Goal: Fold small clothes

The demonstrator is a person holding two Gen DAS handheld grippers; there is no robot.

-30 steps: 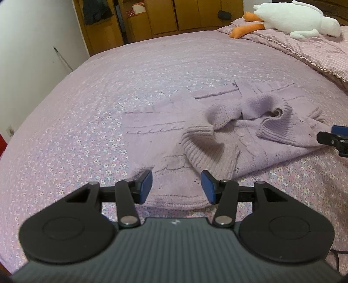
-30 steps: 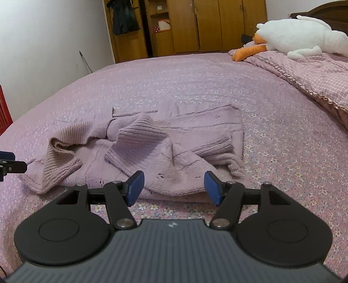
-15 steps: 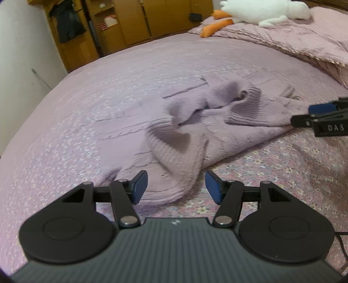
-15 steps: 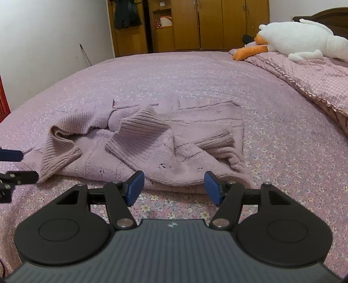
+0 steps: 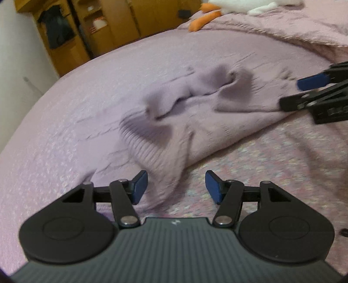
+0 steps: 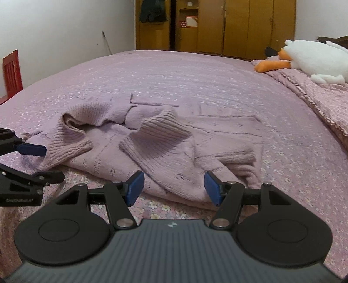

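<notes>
Both wrist cams low, near sweater (shared, opposite ends)

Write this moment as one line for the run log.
left gripper: open, near sweater hem | right gripper: open | sweater: crumpled, unfolded on bed

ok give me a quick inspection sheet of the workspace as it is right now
surface: bed under a pink floral bedspread, wrinkled near the garment.
job's things: one lilac knitted sweater, crumpled, sleeves thrown across the body, not yet folded.
clutter: white plush goose with orange feet on a pink blanket at the far right.
grippers: left gripper and right gripper both have jaws open, empty, low at the sweater's near edge.
cables: nothing seen.
surroundings: wooden wardrobes, dark clothes hanging, red chair, white wall.
</notes>
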